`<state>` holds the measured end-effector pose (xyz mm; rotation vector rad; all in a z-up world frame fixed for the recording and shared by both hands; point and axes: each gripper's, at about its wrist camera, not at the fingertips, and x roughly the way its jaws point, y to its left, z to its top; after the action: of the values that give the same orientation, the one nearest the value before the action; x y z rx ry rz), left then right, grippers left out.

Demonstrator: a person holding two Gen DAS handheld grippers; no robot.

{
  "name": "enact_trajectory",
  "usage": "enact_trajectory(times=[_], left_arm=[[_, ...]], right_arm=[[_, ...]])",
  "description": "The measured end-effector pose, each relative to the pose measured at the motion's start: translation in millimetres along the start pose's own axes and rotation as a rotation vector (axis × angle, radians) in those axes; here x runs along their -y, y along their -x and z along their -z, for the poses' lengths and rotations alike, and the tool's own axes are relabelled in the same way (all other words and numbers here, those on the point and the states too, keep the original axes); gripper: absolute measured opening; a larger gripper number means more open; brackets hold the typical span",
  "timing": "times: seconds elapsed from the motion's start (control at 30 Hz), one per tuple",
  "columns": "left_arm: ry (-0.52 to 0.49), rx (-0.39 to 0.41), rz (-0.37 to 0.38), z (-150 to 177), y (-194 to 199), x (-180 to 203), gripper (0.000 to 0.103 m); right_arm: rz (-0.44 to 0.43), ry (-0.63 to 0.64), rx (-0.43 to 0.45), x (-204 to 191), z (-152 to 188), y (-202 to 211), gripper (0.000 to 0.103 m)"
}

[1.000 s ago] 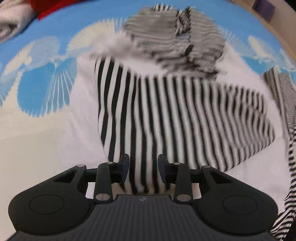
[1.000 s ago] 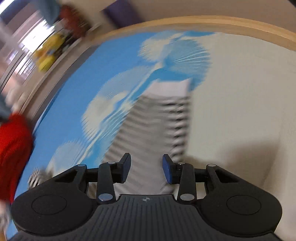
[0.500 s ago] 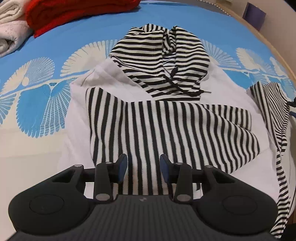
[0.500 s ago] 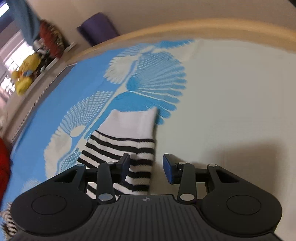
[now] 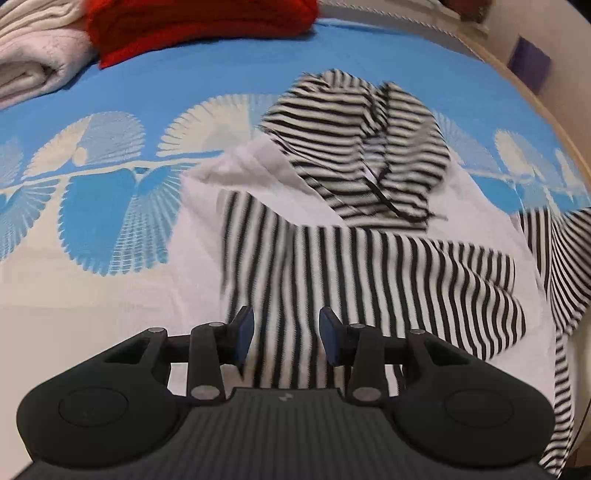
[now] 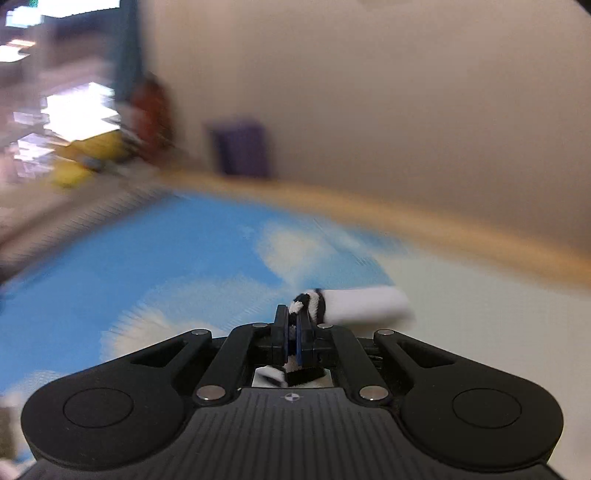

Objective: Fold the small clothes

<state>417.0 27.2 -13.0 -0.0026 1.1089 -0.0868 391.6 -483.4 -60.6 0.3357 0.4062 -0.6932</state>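
Blue and cream, printed with fan shapes, the bed cover (image 5: 110, 221) is filling most of the left wrist view and running up to a wooden rim (image 5: 535, 99) at the far right. On it the black-and-white striped hoodie (image 5: 369, 280) is lying spread out, its hood (image 5: 354, 147) resting at the far end with a dark drawstring trailing across it, and one striped sleeve (image 5: 561, 266) is lifting off the cover at the right edge. A folded red garment (image 5: 199, 26) and a folded cream garment (image 5: 40, 59) are sitting side by side at the far left edge of the cover, well apart from the hoodie. The left gripper (image 5: 286, 336) is hovering over the near hem of the hoodie with its jaws standing apart and nothing pressed between the blue pads. In the blurred right wrist view, the right gripper (image 6: 293, 332) is pinching the striped cuff (image 6: 354, 304) of the sleeve, its jaws having just closed on the cloth, and the white cuff end is sticking out to the right above the cover.
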Motion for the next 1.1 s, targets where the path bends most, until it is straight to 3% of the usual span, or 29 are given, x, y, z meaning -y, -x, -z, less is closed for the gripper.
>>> enact_trajectory(times=[0.1,0.2,0.27,0.33,0.37,0.43,0.5,0.57,0.7,0.8,0.83,0.9,1.0,1.1], left_arm=[[0.071,0.020,-0.006,-7.3,8.0,-25.5,0.043],[0.165,0.037,-0.025,-13.7,16.3,-58.4,0.043],[0.238,0.044,-0.030,-17.1,21.5,-81.7,0.043],[0.293,0.045,-0.023,-19.4,25.0,-100.6,0.043],[0.309,0.044,-0.017,-19.9,26.0,-106.5,0.043],[0.329,0.040,-0.011,-19.7,28.3,-114.4,0.043],[0.326,0.032,0.000,-17.9,28.6,-115.2,0.043],[0.313,0.026,0.022,-16.6,28.0,-112.4,0.043],[0.297,0.002,0.060,-9.7,20.0,-98.8,0.043],[0.285,-0.045,0.057,-2.6,2.3,-88.4,0.043],[0.282,-0.059,0.052,-0.5,-3.6,-84.9,0.043],[0.290,-0.086,0.044,3.3,-17.0,-78.1,0.043],[0.308,-0.122,0.040,7.4,-34.5,-69.6,0.043],[0.279,-0.147,0.028,10.8,-48.3,-58.4,0.044]], right_arm=[[-0.312,0.151,0.150,-71.8,-2.4,86.2,0.003],[-0.666,0.236,0.132,-123.2,25.3,160.0,0.003],[-0.864,0.277,-0.001,-148.8,53.5,188.5,0.008],[-1.045,0.351,-0.284,-176.7,97.9,202.7,0.028],[-1.077,0.393,-0.408,-185.0,118.4,205.9,0.030],[-1.060,0.487,-0.625,-193.2,151.7,211.5,0.030],[-1.000,0.536,-0.723,-189.0,155.1,215.7,0.030],[-0.923,0.536,-0.727,-181.3,139.0,217.6,0.033],[-0.728,0.425,-0.689,-159.7,94.6,204.4,0.053],[-0.687,0.336,-0.633,-138.2,98.5,184.3,0.056],[-0.625,0.346,-0.630,-135.2,105.7,170.6,0.056],[-0.418,0.409,-0.686,-136.5,125.0,147.6,0.057],[-0.423,0.363,-0.772,-132.7,140.6,124.2,0.055],[-0.427,0.380,-0.779,-133.7,140.3,119.3,0.055]])
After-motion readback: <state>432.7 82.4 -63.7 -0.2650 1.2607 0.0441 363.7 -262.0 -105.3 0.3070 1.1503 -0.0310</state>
